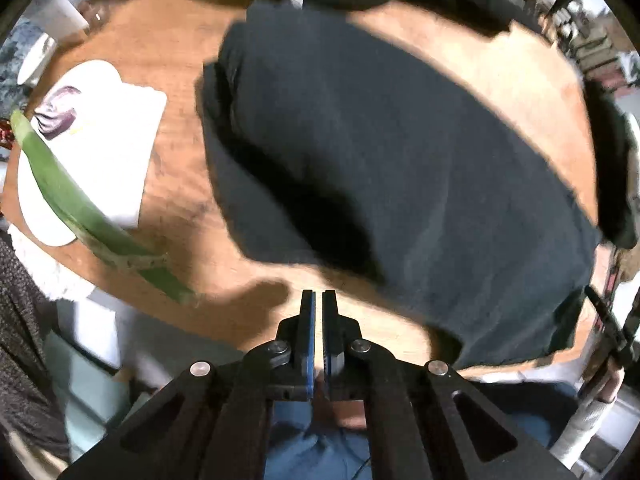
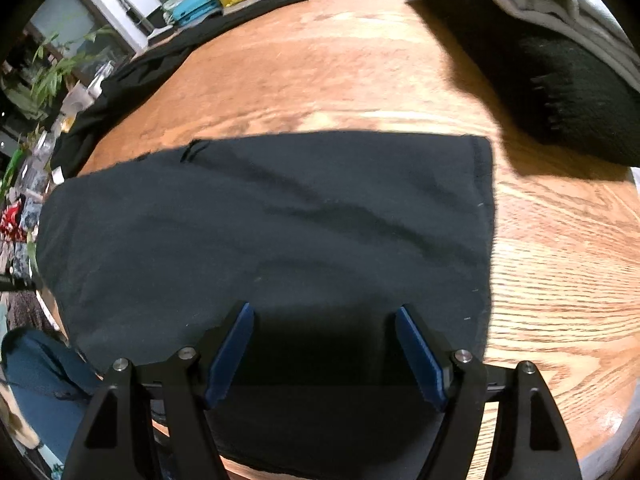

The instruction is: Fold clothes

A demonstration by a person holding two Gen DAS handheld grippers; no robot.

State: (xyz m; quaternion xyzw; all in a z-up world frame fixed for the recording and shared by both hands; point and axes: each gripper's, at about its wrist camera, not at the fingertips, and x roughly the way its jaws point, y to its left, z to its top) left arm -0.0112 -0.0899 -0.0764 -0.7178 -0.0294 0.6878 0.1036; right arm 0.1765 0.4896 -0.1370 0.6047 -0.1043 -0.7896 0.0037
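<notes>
- Dark shirt (image 2: pixel 272 240) spread flat across wooden desk (image 2: pixel 560 248), folded edge at its right.
- Left claw (image 1: pixel 319 294) clenched on nothing, over bare desk edge just beside shirt's near corner.
- Right claw (image 2: pixel 325 312) released, pads wide apart above shirt's near hem.
- Black-and-grey clothes pile (image 2: pixel 552 52) at far right, apart from shirt.
- White paper (image 1: pixel 104 152) under green leaf (image 1: pixel 80 204), left of shirt.

Round oak table (image 2: pixel 360 60); cluttered shelves (image 1: pixel 580 20) behind; hard shadows.

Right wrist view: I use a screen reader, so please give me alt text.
A dark folded garment lies flat on a round wooden table, with the open right gripper just above its near edge. A black and grey clothes pile sits behind.
</notes>
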